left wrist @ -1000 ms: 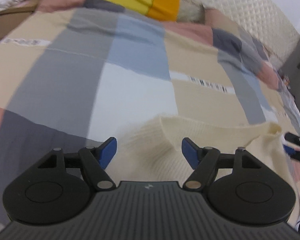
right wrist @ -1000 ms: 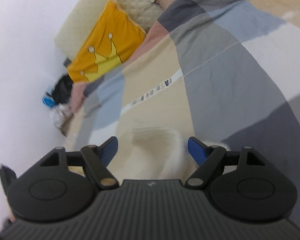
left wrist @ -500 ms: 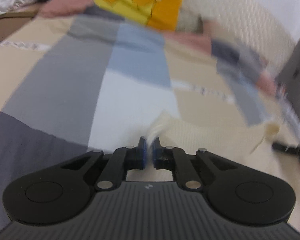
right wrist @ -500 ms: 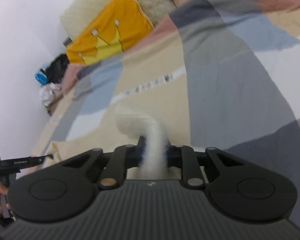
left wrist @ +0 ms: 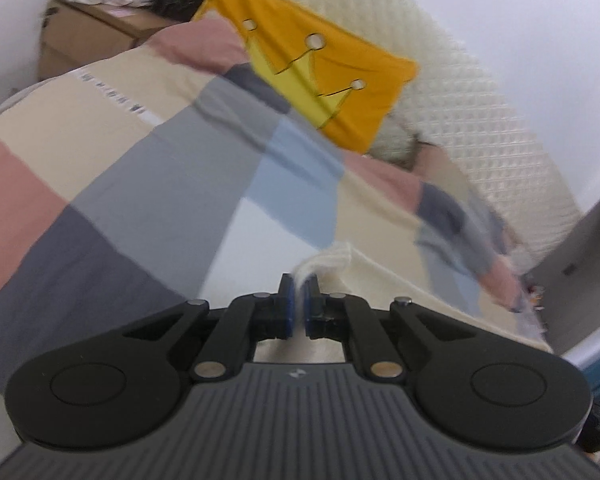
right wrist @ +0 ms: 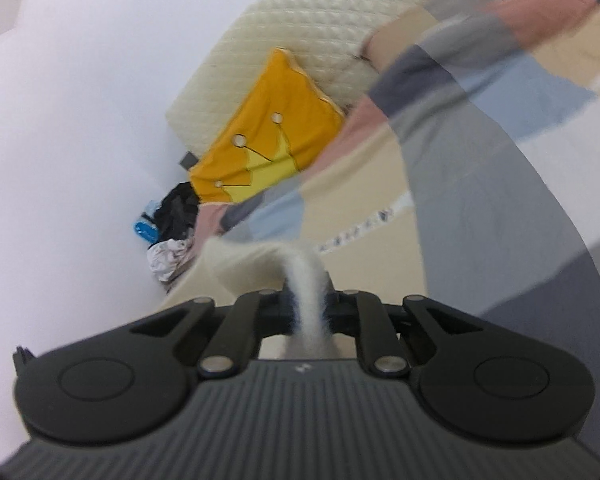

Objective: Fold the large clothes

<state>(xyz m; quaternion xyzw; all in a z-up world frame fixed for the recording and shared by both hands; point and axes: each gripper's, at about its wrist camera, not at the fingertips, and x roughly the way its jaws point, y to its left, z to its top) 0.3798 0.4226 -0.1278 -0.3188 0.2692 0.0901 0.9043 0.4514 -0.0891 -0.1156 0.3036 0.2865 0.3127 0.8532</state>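
L gripper (left wrist: pixel 299 300) clamped tight on a thin edge of the cream knit garment (left wrist: pixel 380 280); R gripper (right wrist: pixel 308 308) likewise closed, pinching a thicker bunched strip of same knit (right wrist: pixel 256 264); both sets of jaws have just been closing, cloth between the pads in each view. Rest of garment lies spread on the patchwork bedspread (left wrist: pixel 140 208), trailing off to the right in the L view; beyond it, orange crown pillow (left wrist: pixel 320 72) against quilted headboard (left wrist: pixel 480 120). Step in hand, I'd say: two corners/edge pts secured, start of the lift for a fold. Next move calls for raising both ends together, keeping the edge taut btwn hands; then carry it over the body w/o dragging or letting the thin L pinch slip.
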